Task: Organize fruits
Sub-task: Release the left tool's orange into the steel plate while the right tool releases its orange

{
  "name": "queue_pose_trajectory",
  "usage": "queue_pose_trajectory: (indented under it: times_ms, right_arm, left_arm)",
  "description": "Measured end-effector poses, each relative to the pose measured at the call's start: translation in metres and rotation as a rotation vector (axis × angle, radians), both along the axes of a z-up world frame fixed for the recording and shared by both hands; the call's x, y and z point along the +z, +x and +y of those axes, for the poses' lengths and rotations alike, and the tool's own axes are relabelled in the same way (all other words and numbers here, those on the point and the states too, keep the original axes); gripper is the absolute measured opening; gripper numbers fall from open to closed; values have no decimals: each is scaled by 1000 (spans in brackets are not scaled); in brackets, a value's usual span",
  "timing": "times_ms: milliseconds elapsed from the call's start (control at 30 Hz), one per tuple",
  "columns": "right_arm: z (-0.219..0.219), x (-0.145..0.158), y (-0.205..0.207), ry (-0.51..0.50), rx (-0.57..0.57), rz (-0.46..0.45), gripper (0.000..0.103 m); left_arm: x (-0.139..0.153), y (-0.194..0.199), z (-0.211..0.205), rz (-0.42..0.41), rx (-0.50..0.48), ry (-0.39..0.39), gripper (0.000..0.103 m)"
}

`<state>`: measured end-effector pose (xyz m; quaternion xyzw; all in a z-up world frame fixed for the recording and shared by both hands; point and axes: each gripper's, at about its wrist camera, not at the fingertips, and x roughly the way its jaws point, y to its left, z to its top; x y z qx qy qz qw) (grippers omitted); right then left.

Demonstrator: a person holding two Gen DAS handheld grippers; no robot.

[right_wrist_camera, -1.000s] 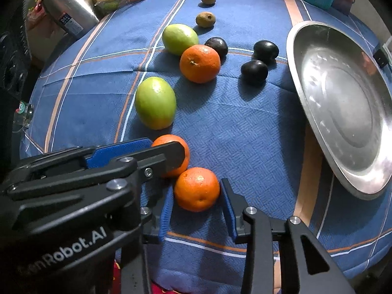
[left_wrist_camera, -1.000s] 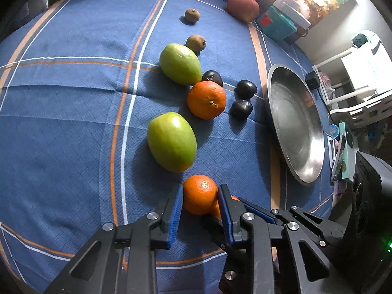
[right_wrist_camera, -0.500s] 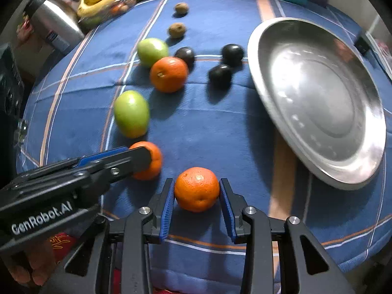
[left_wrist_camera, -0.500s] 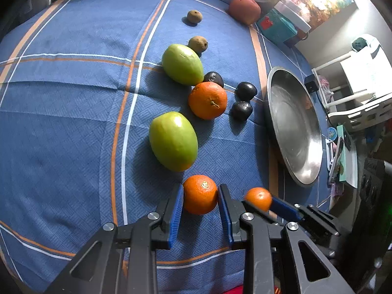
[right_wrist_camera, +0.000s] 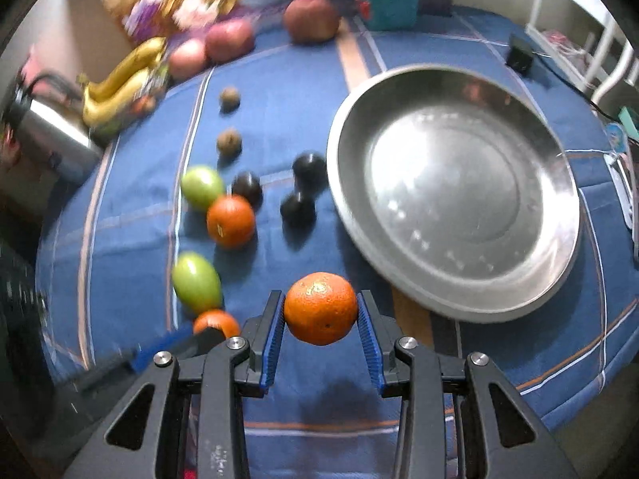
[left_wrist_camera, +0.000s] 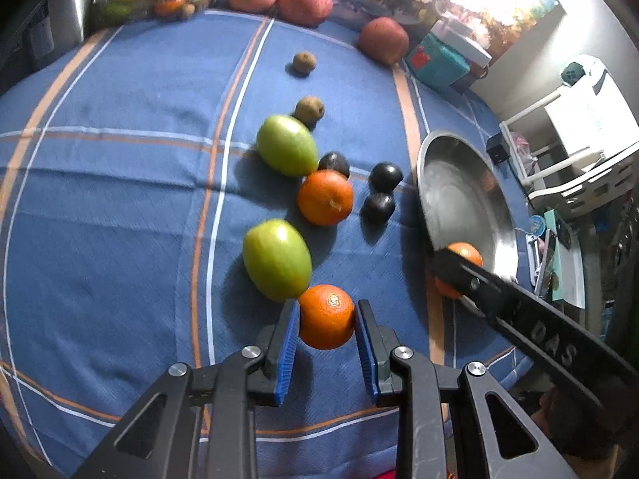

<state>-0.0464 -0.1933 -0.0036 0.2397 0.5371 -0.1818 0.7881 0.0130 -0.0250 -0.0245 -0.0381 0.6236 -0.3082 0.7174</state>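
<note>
Right gripper [right_wrist_camera: 320, 321] has its fingers clamped on an orange [right_wrist_camera: 320, 308] at lower centre, lifted off the table; I'd carry it level over the steel plate's [right_wrist_camera: 567, 255] near rim, then let go low so it doesn't roll. Left gripper [left_wrist_camera: 326, 335] pinches another orange [left_wrist_camera: 326, 316], bright, dimpled, beside a green fruit [left_wrist_camera: 276, 259].

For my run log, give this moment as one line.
left gripper: shut on orange | right gripper: shut on second orange, lifted near metal plate
</note>
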Motion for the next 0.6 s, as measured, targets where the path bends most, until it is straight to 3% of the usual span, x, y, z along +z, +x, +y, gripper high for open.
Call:
queue_pose_trajectory:
  times_ms: [267,600]
  right_arm:
    - [-14,17,8,-49,-97,-45,38]
    - [-70,30,14,-131,-189,-34,38]
  left_arm:
    - [21,18,-29,-94,-25,70,30]
    - [26,36,-87,-148,-62,111,30]
